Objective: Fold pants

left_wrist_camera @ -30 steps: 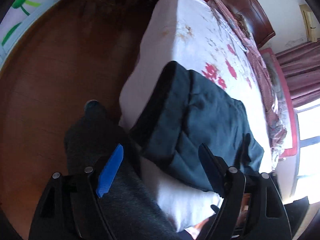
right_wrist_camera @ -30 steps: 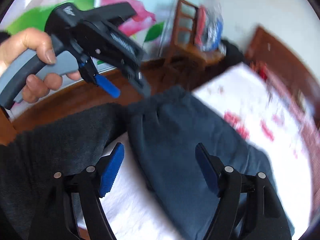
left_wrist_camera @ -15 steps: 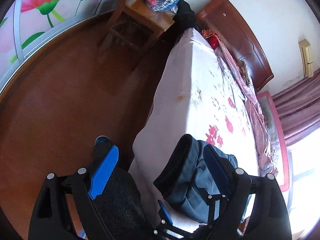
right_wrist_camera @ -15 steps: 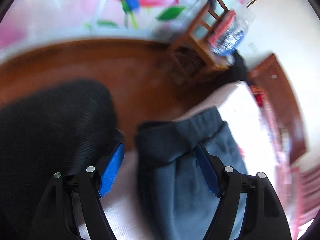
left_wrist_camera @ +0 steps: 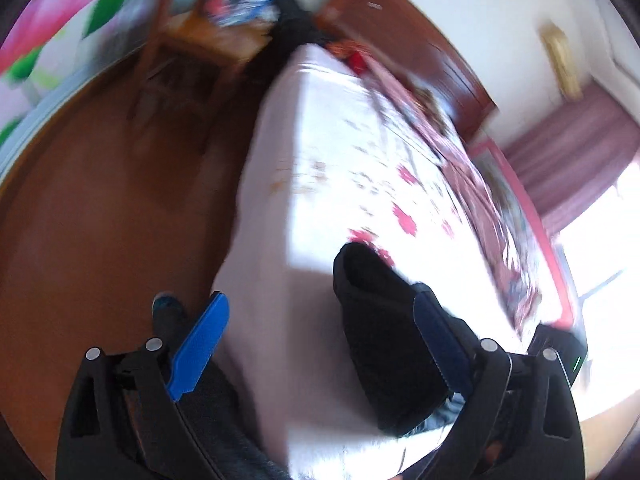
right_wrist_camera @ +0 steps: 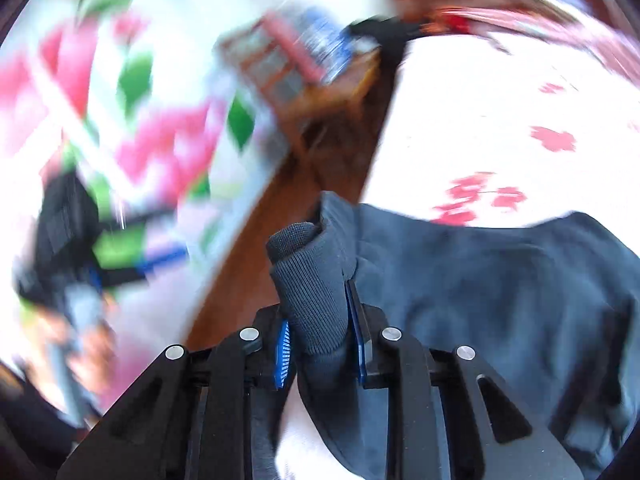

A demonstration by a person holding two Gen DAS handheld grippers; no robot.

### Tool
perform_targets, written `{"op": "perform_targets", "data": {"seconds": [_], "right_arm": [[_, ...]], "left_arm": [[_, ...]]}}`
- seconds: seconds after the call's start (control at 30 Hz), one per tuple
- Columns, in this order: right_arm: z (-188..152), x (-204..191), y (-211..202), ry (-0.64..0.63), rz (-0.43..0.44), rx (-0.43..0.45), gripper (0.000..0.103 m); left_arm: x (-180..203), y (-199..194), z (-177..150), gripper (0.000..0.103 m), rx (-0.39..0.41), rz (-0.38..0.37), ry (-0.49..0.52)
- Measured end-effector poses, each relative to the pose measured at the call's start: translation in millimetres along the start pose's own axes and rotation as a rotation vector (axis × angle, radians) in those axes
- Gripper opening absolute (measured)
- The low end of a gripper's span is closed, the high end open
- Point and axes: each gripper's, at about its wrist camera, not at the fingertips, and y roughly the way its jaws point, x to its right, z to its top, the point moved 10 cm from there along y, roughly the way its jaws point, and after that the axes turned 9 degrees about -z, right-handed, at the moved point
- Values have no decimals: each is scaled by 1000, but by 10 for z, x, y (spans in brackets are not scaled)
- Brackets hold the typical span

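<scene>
The right gripper (right_wrist_camera: pixel 320 344) is closing on the ribbed waistband (right_wrist_camera: pixel 316 292) of the dark blue pants (right_wrist_camera: pixel 500 300), and both blue pads (right_wrist_camera: pixel 282 354) already press a bunched roll of that band between them, so the cloth stands up out of the jaws as a thick fold. From the pinch the rest of the garment spreads away to the right across the white bed (right_wrist_camera: pixel 480 120), lying over the near part of the floral sheet close to the bed's side edge, with red flower prints (right_wrist_camera: pixel 476 196) just beyond its far border. The left gripper (left_wrist_camera: pixel 320 344) is opening, its jaws spread wide with nothing pressed between them; its left blue pad (left_wrist_camera: pixel 200 348) hangs off the side edge of the bed (left_wrist_camera: pixel 312 184) over the brown wooden floor (left_wrist_camera: pixel 100 208), and its right pad overlaps the dark mass of the pants (left_wrist_camera: pixel 384 340), which sits at the near end of the mattress. Farther off, blurred, are a wooden chair (left_wrist_camera: pixel 192 28) by the bed's far corner, a dark headboard (left_wrist_camera: pixel 404 40), a flower mural (left_wrist_camera: pixel 44 24) on the wall and maroon curtains (left_wrist_camera: pixel 576 148) beside a bright window. In the right wrist view the left-hand tool shows only as a dark smear at the left.
</scene>
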Motion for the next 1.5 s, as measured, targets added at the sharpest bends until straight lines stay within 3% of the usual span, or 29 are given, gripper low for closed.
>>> {"op": "perform_targets", "data": {"seconds": [0.17,0.37,0.47,0.57,0.67,0.7,0.73,0.77,0.8,0.87,0.93,1.07,1.1,1.2,1.33,1.5], "right_arm": [[290,1051,-1129,253,62,236,23],[-48,2531,-2020,475,-28,457,23],[-456,3241,-2131,587,-110,500,23],[-910,3767,-2018,745,-151,489,23],[-1193,4078,-2109,916,-91,551,22],[-1249,4165,-2151,948,-117,532,22],[-1287,4201,-2121,959,-156,472,23],[-1316,4213,-2116,982,-179,431,43],[-1346,4231,-2154,1035,-191,417,51],[-1211,4089,-2225,1076,-117,437,51],[-962,3824,-2278,1024,-57,467,51],[-624,3537,-2272,945,-37,477,50],[-586,3516,-2233,936,-41,453,38],[-690,3530,-2099,941,-147,348,35],[-822,3533,-2063,952,-255,298,35],[-917,3624,-1972,986,-301,261,35]], "left_arm": [[1065,520,-164,97,-100,-95,234],[1977,1129,-609,97,-253,-183,375],[2295,1358,-934,97,-335,-193,448],[2501,1557,-1376,97,-432,-185,515],[2475,1708,-1745,97,-526,-163,554],[2433,1744,-1839,97,-547,-149,561],[2379,1771,-1907,97,-565,-135,563],[2319,1798,-1973,97,-582,-118,557],[2266,1798,-1997,97,-588,-109,548],[2167,1790,-2027,97,-589,-107,515],[2062,1783,-2076,97,-600,-99,468],[1940,1749,-2182,97,-617,-103,434],[1920,1733,-2204,97,-620,-101,435],[1874,1689,-2209,97,-616,-110,410],[1840,1634,-2140,97,-592,-123,383],[1830,1628,-2090,98,-582,-140,361]]}}
